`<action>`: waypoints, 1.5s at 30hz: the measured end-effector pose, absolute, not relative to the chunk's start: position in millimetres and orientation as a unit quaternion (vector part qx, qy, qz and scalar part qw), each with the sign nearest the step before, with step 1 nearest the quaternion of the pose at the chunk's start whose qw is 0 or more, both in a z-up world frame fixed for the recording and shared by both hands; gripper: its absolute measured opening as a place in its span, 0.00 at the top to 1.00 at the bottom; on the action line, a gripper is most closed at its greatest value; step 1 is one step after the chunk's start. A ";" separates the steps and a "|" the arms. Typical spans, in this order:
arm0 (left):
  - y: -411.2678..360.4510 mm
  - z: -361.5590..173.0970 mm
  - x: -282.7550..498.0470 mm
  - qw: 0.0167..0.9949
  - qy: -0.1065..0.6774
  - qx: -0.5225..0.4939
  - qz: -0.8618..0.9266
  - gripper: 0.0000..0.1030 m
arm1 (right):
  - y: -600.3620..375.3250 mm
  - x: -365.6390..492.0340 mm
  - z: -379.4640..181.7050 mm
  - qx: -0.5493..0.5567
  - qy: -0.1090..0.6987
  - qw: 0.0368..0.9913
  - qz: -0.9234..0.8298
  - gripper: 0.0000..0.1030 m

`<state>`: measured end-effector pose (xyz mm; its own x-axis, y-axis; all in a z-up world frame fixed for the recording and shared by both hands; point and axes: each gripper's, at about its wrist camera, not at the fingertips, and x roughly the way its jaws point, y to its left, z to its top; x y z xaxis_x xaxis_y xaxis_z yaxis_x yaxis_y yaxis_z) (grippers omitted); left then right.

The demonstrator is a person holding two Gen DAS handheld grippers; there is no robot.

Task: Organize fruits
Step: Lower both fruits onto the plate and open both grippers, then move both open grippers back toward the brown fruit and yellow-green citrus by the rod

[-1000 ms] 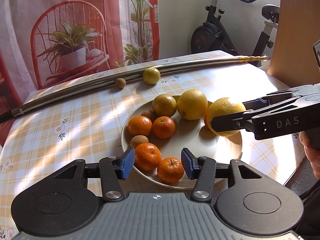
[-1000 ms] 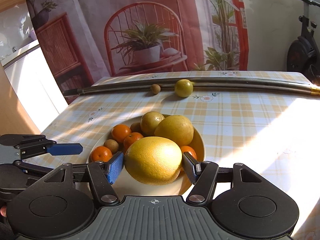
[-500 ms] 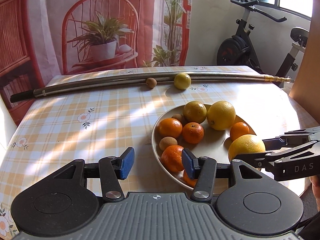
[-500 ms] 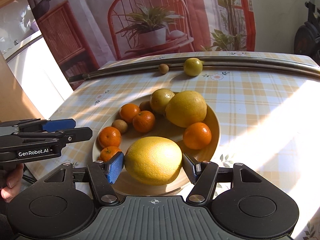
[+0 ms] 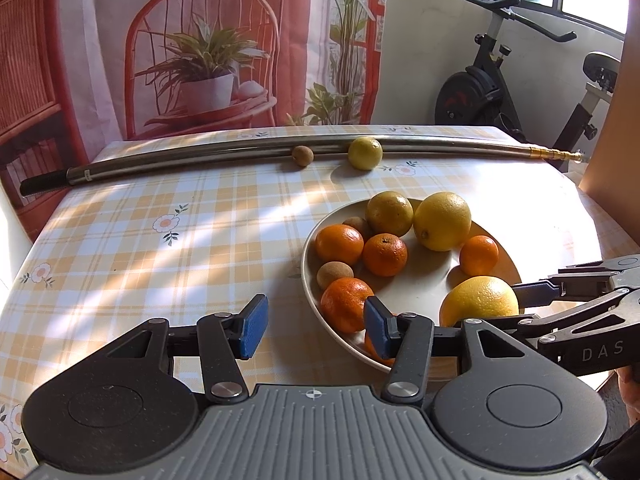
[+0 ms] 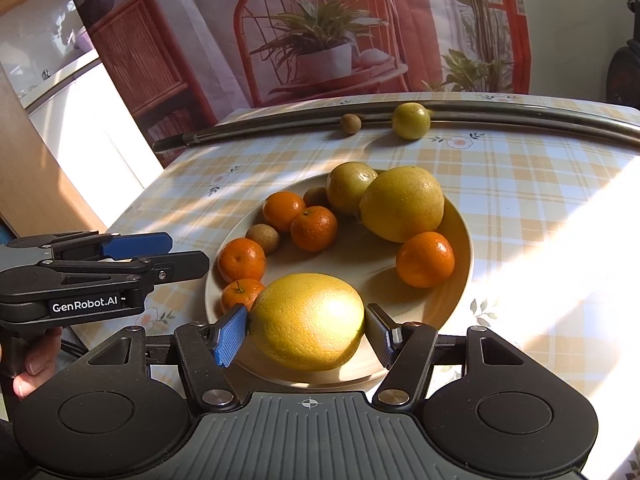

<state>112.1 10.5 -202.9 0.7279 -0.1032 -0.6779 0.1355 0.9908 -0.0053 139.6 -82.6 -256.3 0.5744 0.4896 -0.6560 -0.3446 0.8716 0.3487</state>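
The right gripper (image 6: 306, 330) is closed on a big yellow grapefruit (image 6: 307, 321); both blue pads touch its sides, in the lower middle of the right wrist view. The fruit is over the near rim of the beige plate (image 6: 460, 216), and I cannot tell if it rests on the plate or is lifted a little.

The left gripper (image 5: 316, 326) is open and holds nothing. In the left wrist view its right finger is over the left edge of the plate and its left finger is over the bare tablecloth (image 5: 160, 248).

On the plate, past the held grapefruit, there are five mandarins. One mandarin (image 6: 425, 259) lies alone at the right side, and the others lie at the left in a curved row with two small brown fruits between them. At the far side of the plate a second large yellow fruit (image 6: 402, 204) touches a greenish round fruit (image 6: 350, 188). The middle of the plate is bare.

Off the plate, near the top of the frame, a small yellow fruit (image 6: 411, 121) and a small brown fruit (image 6: 351, 123) lie against a long metal pole (image 6: 520, 114) that crosses the far edge of the table. Behind it hangs a printed curtain (image 6: 320, 20).

The right side of the table is free and in strong sun. At the left the table edge is near, and the left gripper stands just beside the plate there.
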 end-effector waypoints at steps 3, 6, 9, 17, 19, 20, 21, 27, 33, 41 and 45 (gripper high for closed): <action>12.7 -202.6 112.4 0.930 0.363 0.021 -0.052 0.47 | -78.7 142.3 -259.3 0.091 0.403 0.877 0.244 0.42; 14.9 -202.3 112.3 0.930 0.363 0.016 -0.046 0.47 | -75.5 144.4 -260.9 0.093 0.405 0.874 0.253 0.42; 14.0 -202.6 112.8 0.930 0.365 0.017 -0.044 0.47 | -72.7 145.2 -260.9 0.092 0.405 0.871 0.262 0.42; 13.5 -203.8 112.9 0.928 0.369 0.015 -0.044 0.47 | -72.4 141.5 -260.1 0.094 0.405 0.871 0.263 0.42; 13.6 -204.0 112.8 0.928 0.369 0.014 -0.044 0.47 | -73.7 140.4 -260.2 0.101 0.403 0.871 0.261 0.42; 13.6 -204.0 112.7 0.928 0.370 0.014 -0.043 0.47 | -74.1 140.0 -260.1 0.102 0.402 0.872 0.261 0.42; 13.3 -204.0 112.7 0.928 0.370 0.014 -0.043 0.47 | -74.6 139.6 -259.9 0.104 0.402 0.872 0.260 0.42; 12.0 -204.3 112.3 0.928 0.369 0.018 -0.044 0.46 | -74.9 135.9 -254.1 0.095 0.385 0.882 0.255 0.42; 11.7 -204.2 112.2 0.928 0.370 0.018 -0.043 0.46 | -77.5 135.1 -249.9 0.093 0.374 0.890 0.244 0.42; 11.9 -204.4 111.9 0.928 0.369 0.017 -0.043 0.46 | -81.7 133.8 -245.8 0.088 0.357 0.902 0.227 0.42; 12.0 -204.4 112.1 0.928 0.369 0.018 -0.043 0.46 | -88.9 136.5 -244.2 0.093 0.349 0.909 0.209 0.42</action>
<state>112.1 12.0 -204.4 0.7235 -0.0674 -0.6870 0.0933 0.9956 0.0006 136.5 -89.0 -244.2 0.6686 0.4453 -0.5955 -0.3152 0.8951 0.3154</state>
